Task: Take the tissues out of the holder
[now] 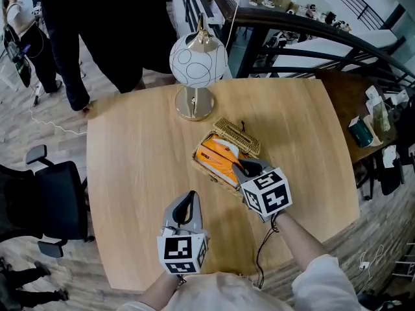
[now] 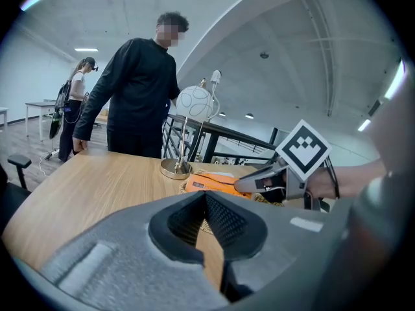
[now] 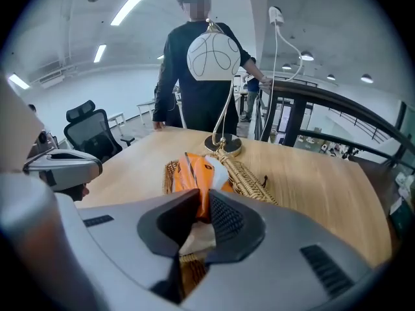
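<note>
I'm gripping the near end of the orange tissue pack (image 1: 217, 157) with the right tool (image 1: 248, 168), jaws narrow, and some white tissue is showing between the pads. The pack is lying in the wicker holder (image 1: 237, 137) at frame centre, just below the lamp (image 1: 198, 60). The holder is sitting on the surface (image 1: 136, 154), its woven lid tilting open toward upper right. I'm holding the left tool (image 1: 189, 201) at lower centre, tips together on nothing, well apart from the holder.
</note>
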The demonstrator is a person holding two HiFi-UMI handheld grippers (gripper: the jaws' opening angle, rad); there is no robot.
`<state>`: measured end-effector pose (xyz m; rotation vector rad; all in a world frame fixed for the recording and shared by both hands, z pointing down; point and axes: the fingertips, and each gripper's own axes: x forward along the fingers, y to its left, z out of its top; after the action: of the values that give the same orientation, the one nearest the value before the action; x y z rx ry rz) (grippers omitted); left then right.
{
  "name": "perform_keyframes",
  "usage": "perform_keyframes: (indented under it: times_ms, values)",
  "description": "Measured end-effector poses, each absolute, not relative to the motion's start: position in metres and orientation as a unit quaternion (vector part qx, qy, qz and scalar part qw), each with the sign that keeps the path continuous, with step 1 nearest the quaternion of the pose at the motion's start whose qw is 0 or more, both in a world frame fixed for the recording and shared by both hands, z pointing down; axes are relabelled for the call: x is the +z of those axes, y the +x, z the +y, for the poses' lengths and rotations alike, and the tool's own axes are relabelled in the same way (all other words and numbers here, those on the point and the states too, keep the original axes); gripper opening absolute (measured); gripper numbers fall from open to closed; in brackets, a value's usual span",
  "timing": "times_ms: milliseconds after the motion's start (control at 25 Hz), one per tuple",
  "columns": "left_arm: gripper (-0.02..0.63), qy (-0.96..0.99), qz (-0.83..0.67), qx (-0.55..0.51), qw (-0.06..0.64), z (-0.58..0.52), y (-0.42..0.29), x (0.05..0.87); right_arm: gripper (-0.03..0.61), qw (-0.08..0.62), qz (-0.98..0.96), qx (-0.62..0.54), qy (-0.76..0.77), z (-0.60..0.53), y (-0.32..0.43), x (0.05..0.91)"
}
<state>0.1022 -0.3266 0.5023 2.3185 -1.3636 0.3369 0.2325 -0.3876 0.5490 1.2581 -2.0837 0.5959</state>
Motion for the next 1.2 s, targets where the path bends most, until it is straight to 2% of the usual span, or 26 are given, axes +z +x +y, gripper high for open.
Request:
perform_keyframes:
  times_ms: [1200]
  values:
    - [0.002, 0.841, -0.498, 0.087, 0.193, -0.304, 0.088, 0.465, 0.041, 0.291, -0.790, 0.130, 0.524, -0.367, 0.231, 0.461]
